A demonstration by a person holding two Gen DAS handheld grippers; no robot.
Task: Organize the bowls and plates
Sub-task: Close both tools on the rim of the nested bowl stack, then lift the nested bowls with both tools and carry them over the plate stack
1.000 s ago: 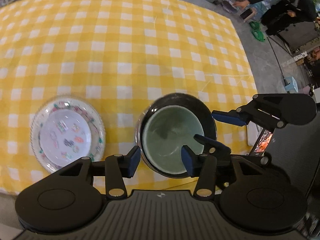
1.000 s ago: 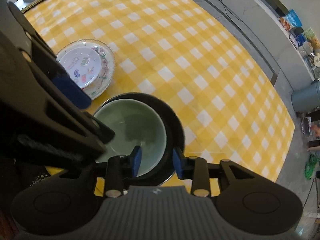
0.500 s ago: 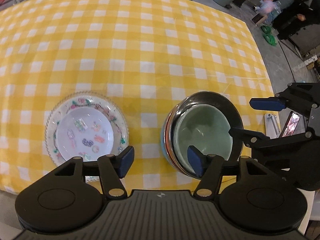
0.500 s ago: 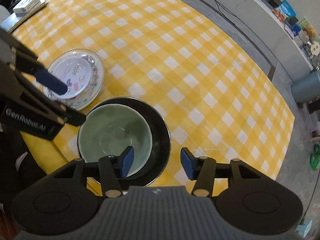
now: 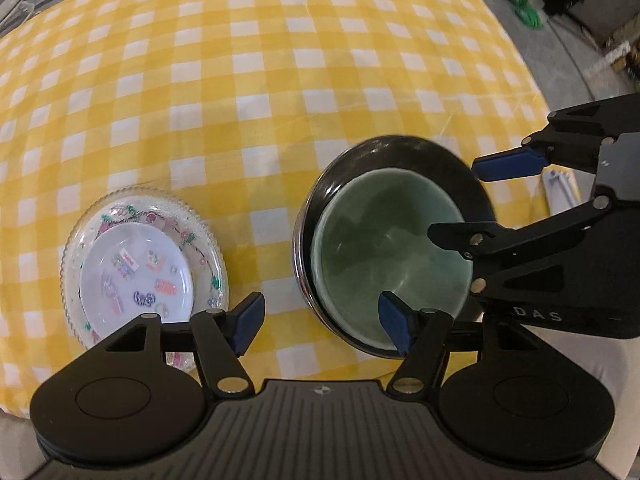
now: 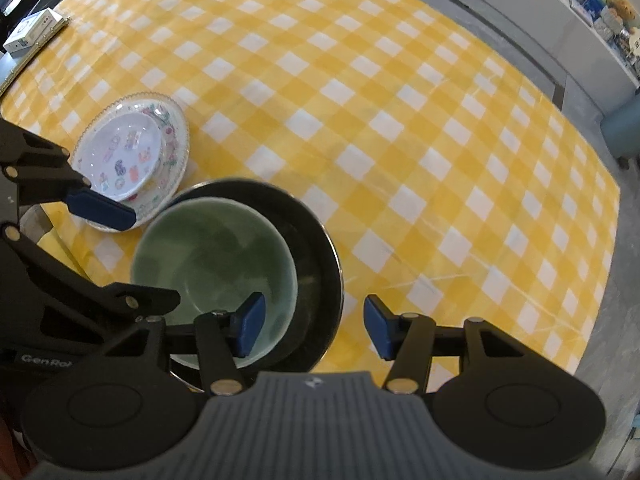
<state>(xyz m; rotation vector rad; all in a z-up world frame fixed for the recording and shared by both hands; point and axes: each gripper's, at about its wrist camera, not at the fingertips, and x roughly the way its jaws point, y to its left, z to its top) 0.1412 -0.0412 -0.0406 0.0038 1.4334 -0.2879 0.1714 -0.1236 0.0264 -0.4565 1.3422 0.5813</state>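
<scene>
Both grippers are held above the near edge of the table (image 5: 320,60), jaws apart and gripping nothing. The left gripper (image 5: 320,322) and right gripper (image 6: 310,326) flank the green bowl (image 5: 384,256), nested in the black bowl (image 5: 400,152); stacked plates (image 5: 140,264) sit beside, apparently sorted by kind.
</scene>
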